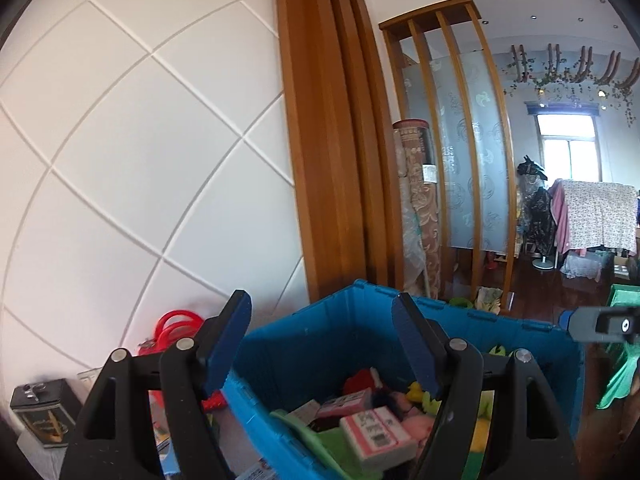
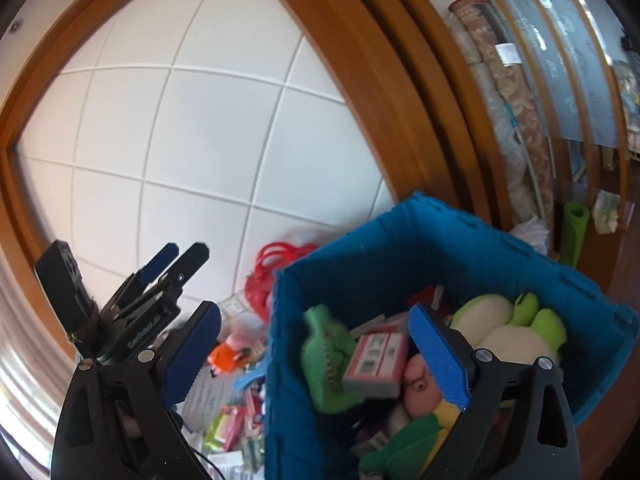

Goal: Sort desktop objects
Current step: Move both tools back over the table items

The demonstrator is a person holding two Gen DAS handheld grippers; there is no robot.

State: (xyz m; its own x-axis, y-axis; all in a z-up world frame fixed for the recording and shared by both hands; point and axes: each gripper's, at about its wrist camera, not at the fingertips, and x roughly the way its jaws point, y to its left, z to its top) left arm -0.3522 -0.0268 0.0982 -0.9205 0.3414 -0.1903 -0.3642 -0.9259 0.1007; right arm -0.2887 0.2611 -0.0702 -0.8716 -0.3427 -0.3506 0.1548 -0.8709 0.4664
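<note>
A blue storage bin (image 1: 344,320) (image 2: 352,264) stands on the desk, filled with plush toys and small boxes. In it I see a pink and white box (image 1: 378,434) (image 2: 378,360), a green crocodile toy (image 2: 328,356), a pink pig plush (image 2: 420,384) and a green and white frog plush (image 2: 504,320). My left gripper (image 1: 322,350) is open and empty above the bin's near left corner; it also shows in the right wrist view (image 2: 182,258). My right gripper (image 2: 316,354) is open and empty above the bin; its tip shows at the right edge of the left wrist view (image 1: 600,322).
Red coiled tubing (image 1: 176,326) (image 2: 276,258) lies against the white tiled wall. A dark box (image 1: 42,414) stands at the left. An orange toy (image 2: 228,358) and several small packets (image 2: 232,420) lie left of the bin. A rolled carpet (image 1: 420,208) leans by the wooden screen.
</note>
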